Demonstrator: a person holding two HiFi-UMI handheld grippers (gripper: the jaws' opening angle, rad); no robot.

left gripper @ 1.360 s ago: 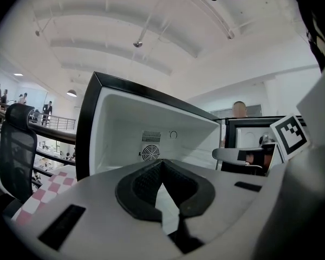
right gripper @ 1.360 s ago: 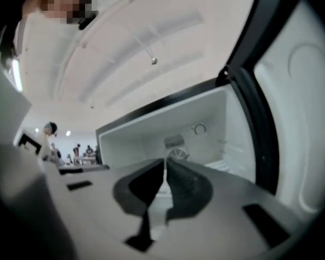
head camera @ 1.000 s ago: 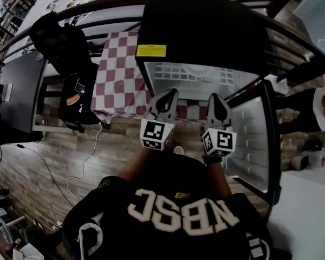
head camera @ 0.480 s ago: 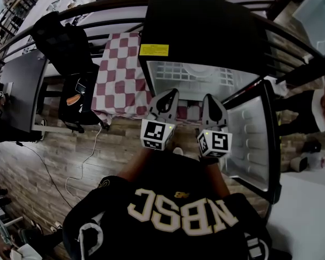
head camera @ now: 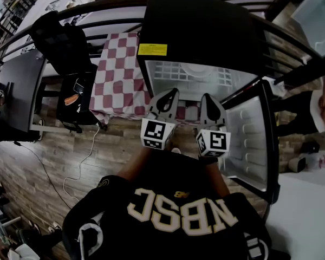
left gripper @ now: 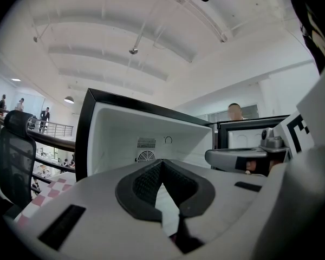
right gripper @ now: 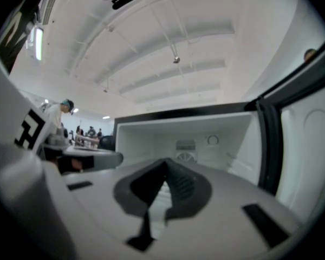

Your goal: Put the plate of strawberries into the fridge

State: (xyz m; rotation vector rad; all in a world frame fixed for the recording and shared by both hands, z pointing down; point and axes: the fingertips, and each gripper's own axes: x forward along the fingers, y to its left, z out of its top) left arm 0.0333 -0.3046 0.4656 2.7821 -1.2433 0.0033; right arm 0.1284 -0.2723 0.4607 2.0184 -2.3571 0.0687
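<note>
The left gripper [head camera: 170, 93] and the right gripper [head camera: 207, 97] are side by side, both with jaws pressed together on nothing. Just past them the fridge [head camera: 200, 31] is open, its door [head camera: 249, 140] swung right. A red-and-white patch [head camera: 188, 112] shows at the opening's front edge. I cannot tell whether it is the plate of strawberries.

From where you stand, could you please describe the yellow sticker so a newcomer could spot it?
Find the open black fridge, right of the red-and-white checked cloth. On its flat top, at the front corner nearest that cloth, sits the yellow sticker, the only bright patch on that black surface.
</note>
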